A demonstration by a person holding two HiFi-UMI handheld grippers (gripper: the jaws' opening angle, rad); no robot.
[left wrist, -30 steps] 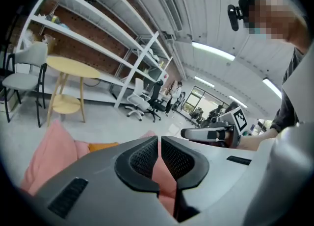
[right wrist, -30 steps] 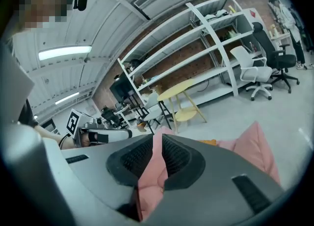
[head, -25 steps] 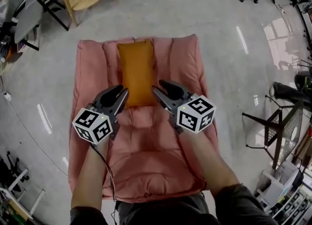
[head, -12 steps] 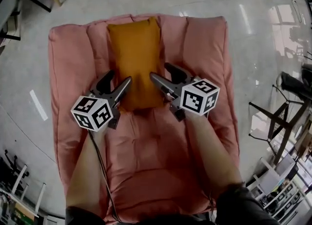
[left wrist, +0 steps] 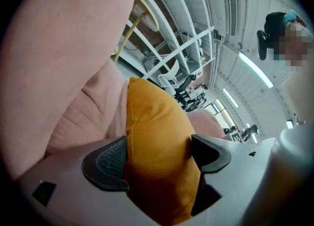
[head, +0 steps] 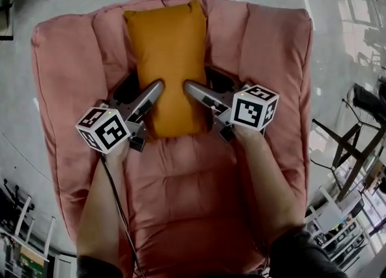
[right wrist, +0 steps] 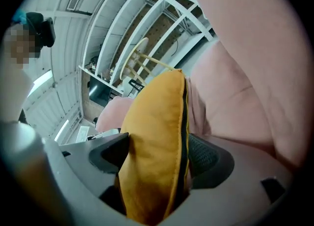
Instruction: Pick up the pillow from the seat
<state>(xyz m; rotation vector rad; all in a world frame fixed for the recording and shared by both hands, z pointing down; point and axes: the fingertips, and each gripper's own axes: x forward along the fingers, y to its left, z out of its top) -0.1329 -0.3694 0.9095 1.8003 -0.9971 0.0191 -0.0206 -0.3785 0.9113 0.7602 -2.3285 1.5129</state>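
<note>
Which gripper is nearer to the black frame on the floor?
Right. The right gripper straddles the pillow's edge facing the black frame, the left gripper its far edge; both jaws have just been opening.

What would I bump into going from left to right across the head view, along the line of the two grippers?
Pink padded seat cushion → left gripper → orange rectangular fabric pillow → right gripper → shiny grey floor. Both grippers' fingers have just been opening, each with a pillow edge between them.
</note>
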